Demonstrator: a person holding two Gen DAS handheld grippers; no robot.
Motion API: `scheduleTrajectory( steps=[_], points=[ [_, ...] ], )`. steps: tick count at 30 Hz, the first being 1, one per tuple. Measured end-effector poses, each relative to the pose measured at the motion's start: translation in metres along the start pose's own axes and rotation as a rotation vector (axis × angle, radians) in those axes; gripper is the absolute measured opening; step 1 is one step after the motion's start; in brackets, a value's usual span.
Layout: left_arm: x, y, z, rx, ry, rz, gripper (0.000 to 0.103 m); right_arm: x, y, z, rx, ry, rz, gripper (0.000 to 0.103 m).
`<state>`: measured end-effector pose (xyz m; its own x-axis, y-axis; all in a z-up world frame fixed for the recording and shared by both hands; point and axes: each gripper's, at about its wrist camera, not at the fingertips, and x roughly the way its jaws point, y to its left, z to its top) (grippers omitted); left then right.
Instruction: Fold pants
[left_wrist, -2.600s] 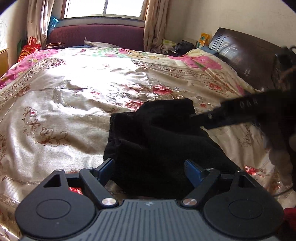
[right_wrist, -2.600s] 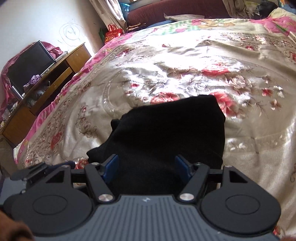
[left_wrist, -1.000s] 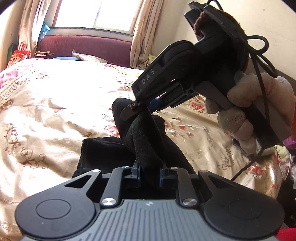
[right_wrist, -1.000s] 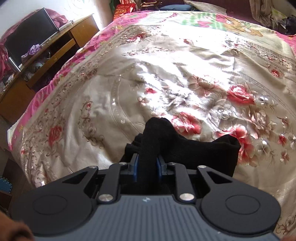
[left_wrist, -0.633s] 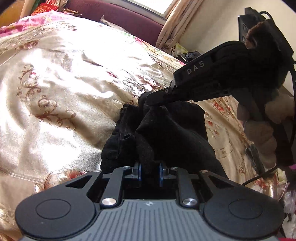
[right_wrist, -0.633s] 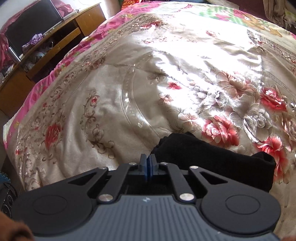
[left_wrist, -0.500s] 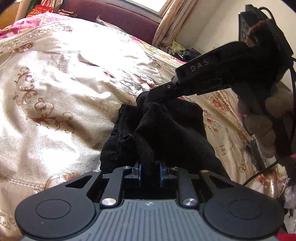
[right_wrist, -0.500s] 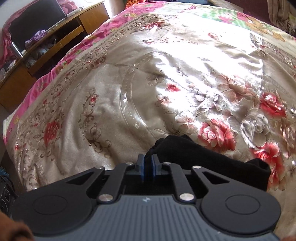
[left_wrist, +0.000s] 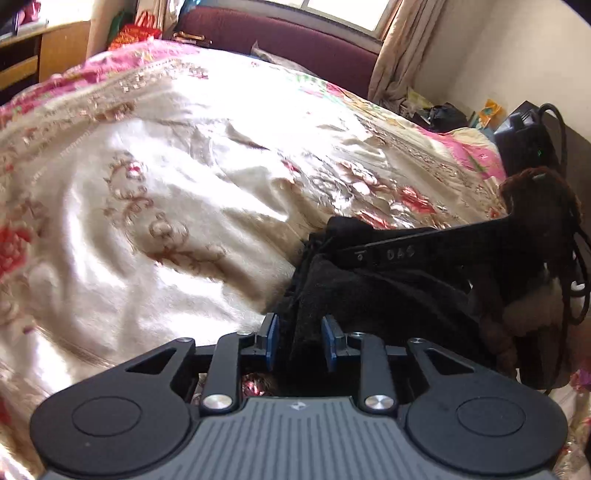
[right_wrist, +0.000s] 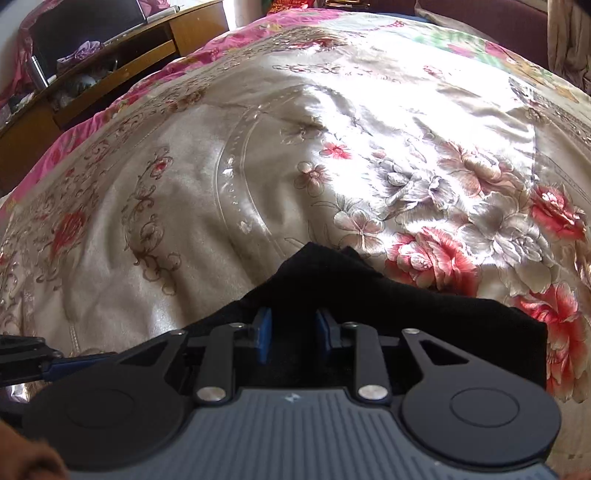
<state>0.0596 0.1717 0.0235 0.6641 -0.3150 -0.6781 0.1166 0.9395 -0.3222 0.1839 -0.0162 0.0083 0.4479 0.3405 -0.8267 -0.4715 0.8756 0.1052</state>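
Black pants (right_wrist: 388, 306) lie bunched, seemingly folded, on floral bedspread (right_wrist: 258, 166).

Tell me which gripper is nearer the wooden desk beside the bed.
Left. The left gripper sits on the side of the black pants facing the wooden desk; the right gripper lies further from it.

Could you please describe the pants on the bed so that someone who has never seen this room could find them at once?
Start from the shiny cream satin bedspread with red flowers that covers the bed. At its near edge lies a bunched black fabric bundle, the pants. It is the only plain dark cloth on the patterned cover.
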Motion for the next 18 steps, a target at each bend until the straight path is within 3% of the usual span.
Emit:
scheduleTrajectory(
  steps=[3,6,9,13,18],
  points=[
    [-0.016,-0.018,0.011,0.055,-0.046,0.013,0.042,-0.004,0.008,-0.007,-0.053,-0.033,-0.011,0.033],
    [-0.014,-0.044,0.013,0.134,-0.065,0.027,0.042,-0.021,-0.004,-0.008,0.027,-0.061,0.032,0.033],
    [0.007,-0.058,0.008,0.181,-0.03,0.051,0.042,-0.048,-0.015,-0.012,0.094,-0.121,0.078,0.036],
    [0.029,-0.057,0.004,0.197,0.024,0.09,0.042,-0.079,-0.021,-0.042,0.085,-0.175,0.024,0.047],
    [0.036,-0.057,0.003,0.202,0.063,0.125,0.043,-0.054,-0.032,-0.067,0.109,-0.105,-0.026,0.049]
  ],
)
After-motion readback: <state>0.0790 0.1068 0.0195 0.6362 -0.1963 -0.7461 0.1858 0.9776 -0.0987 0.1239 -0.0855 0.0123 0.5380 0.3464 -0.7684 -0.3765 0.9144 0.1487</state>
